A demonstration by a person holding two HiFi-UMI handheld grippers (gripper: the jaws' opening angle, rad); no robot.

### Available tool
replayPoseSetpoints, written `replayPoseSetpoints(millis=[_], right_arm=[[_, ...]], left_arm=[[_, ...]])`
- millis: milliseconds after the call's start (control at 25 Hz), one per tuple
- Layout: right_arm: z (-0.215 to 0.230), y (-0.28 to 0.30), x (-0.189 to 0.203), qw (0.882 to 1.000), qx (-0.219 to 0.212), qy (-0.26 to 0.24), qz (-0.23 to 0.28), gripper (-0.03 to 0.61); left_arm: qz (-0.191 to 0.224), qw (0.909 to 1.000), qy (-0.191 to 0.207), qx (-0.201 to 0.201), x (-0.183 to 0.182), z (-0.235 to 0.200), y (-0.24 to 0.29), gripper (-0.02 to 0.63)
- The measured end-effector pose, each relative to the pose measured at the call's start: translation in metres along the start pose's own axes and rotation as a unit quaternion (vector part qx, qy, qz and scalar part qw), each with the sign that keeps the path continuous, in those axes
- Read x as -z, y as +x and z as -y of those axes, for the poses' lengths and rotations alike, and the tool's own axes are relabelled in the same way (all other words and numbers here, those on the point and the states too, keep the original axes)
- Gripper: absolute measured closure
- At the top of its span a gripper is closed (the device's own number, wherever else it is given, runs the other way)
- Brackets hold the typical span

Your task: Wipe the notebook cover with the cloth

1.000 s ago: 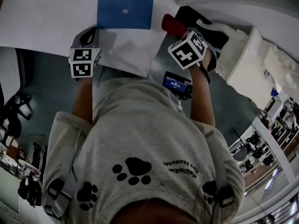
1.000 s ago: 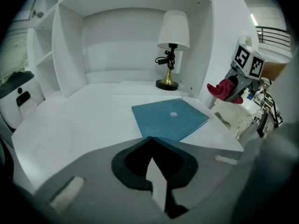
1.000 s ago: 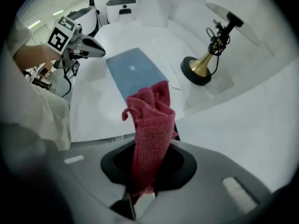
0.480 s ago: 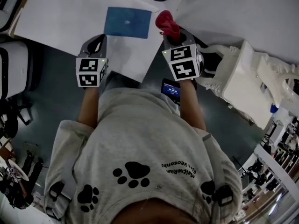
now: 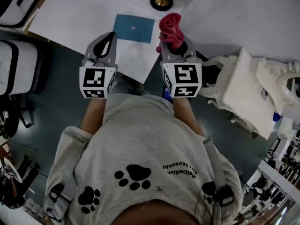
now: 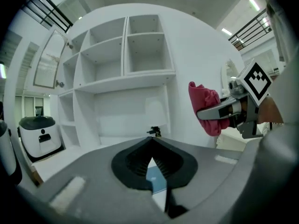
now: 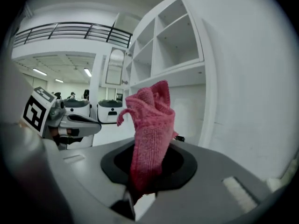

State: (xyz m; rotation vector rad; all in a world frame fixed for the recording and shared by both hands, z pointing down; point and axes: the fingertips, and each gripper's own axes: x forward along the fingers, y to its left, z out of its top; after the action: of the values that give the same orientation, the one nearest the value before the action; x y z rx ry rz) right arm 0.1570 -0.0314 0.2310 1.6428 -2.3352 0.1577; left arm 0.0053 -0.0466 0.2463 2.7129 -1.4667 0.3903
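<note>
A blue notebook (image 5: 133,28) lies flat on the white table (image 5: 70,18); in the left gripper view a strip of the notebook (image 6: 158,181) shows through the jaws. My right gripper (image 5: 171,43) is shut on a pink-red cloth (image 5: 169,28), which stands bunched up out of the jaws just right of the notebook. The cloth (image 7: 149,125) fills the right gripper (image 7: 149,155) in its own view. My left gripper (image 5: 111,34) hovers at the notebook's near left, its tips meeting with nothing between them (image 6: 152,140). Both grippers are held above the table.
A black round base with a brass fitting (image 5: 161,1) stands beyond the notebook. White ornate furniture (image 5: 243,86) stands at the right, and white cases (image 5: 18,55) at the left. A white shelf unit (image 6: 126,69) rises behind the table.
Both grippers have lifted toward the head camera and now sit side by side. The cloth stays in the right gripper. The notebook looks smaller as the head view drew back.
</note>
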Motion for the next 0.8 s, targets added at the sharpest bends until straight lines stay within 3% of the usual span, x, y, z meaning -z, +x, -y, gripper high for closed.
replayPoseSetpoints(millis=[120, 400, 800], right_arm=[[-0.018, -0.014, -0.026, 0.999, -0.001, 0.018, 0.050, 0.500], [-0.070, -0.035, -0.067, 0.994, -0.006, -0.014, 0.111, 0.500], [-0.095, -0.030, -0.064, 0.993, -0.015, -0.008, 0.115, 0.502]], left_arm=[[0.043, 0.9991, 0.003, -0.001, -0.030, 0.004, -0.017, 0.614], [0.113, 0.9924, 0.049, -0.010, -0.078, 0.005, -0.061, 0.614], [0.119, 0.9927, 0.022, 0.000, -0.066, -0.006, -0.076, 0.614]])
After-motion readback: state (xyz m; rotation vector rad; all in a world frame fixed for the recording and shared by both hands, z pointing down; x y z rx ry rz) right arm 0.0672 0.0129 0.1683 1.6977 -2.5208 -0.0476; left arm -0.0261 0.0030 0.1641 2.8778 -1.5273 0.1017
